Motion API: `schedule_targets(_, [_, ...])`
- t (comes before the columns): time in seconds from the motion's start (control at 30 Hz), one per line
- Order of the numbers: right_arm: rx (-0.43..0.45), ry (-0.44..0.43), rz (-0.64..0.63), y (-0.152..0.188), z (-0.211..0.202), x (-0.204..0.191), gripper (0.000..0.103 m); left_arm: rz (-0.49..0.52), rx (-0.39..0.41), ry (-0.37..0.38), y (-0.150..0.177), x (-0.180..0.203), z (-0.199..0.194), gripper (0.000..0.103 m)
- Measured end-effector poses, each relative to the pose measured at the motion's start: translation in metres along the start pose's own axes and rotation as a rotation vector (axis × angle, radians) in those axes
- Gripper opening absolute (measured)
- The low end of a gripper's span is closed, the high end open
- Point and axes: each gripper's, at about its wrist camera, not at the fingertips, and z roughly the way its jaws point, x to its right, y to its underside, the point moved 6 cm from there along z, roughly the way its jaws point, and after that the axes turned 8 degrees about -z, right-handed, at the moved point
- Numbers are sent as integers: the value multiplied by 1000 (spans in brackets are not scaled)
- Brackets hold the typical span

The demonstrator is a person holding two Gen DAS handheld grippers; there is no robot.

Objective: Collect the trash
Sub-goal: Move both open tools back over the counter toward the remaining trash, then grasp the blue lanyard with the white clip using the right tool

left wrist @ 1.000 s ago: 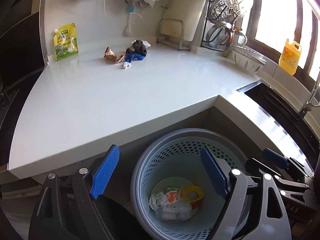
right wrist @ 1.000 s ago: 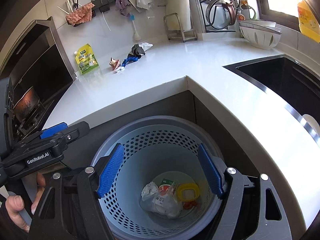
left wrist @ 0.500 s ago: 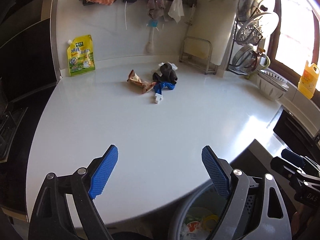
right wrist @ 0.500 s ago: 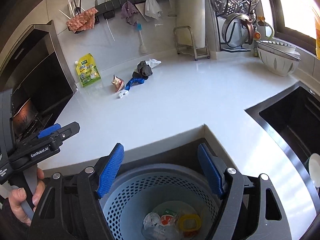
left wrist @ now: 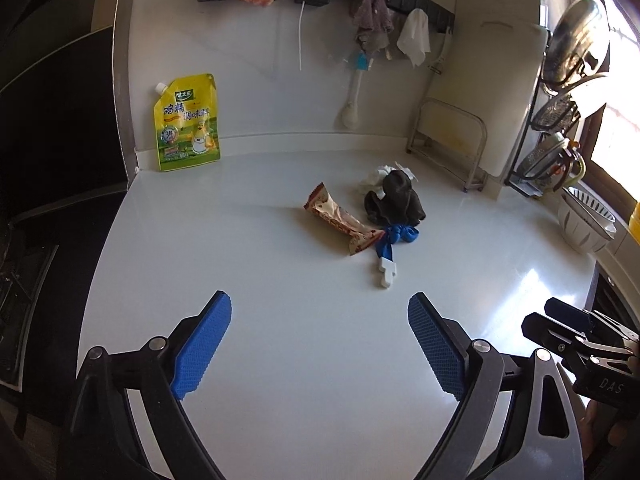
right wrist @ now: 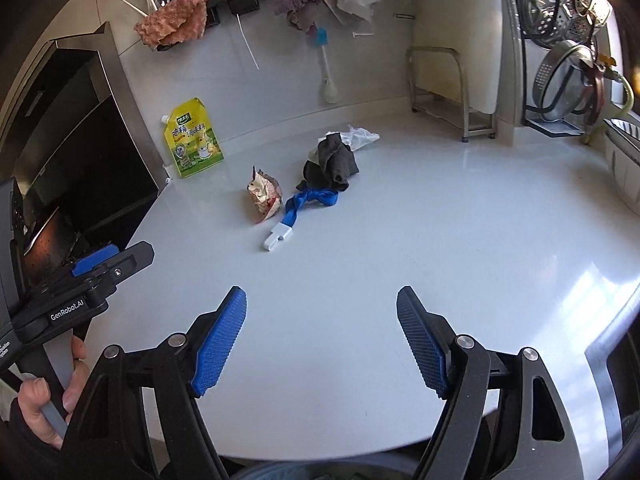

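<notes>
A small heap of trash lies at the back middle of the white counter (left wrist: 280, 320): a crumpled brown-and-red snack wrapper (left wrist: 340, 220) (right wrist: 264, 196), a dark rag (left wrist: 396, 200) (right wrist: 332, 162), a blue strap with a white clip (left wrist: 390, 248) (right wrist: 296, 210), and white crumpled plastic (left wrist: 376, 176) (right wrist: 360, 138). My left gripper (left wrist: 320, 344) is open and empty, above the counter short of the heap. My right gripper (right wrist: 322, 340) is open and empty, also short of the heap. The bin's rim (right wrist: 280, 472) barely shows at the bottom of the right wrist view.
A yellow seasoning pouch (left wrist: 186, 124) (right wrist: 192, 140) leans on the back wall at the left. A metal stand (left wrist: 448, 140) and a dish rack (left wrist: 560, 120) stand at the back right, with a white colander (left wrist: 586, 220). A dark stove area (right wrist: 80, 160) lies left.
Both grippers rose from over the bin and moved forward over the counter toward the trash heap. The bin has dropped out of the left view. Both stay open.
</notes>
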Motion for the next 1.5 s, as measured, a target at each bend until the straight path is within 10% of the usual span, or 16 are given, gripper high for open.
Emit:
schedule_targets(1.17, [-240, 110, -63, -65, 167, -16, 73, 0, -2, -89, -26, -33, 53, 91])
schedule_targets(1.5, [-212, 41, -80, -64, 160, -17, 6, 32, -8, -89, -27, -15, 54, 91])
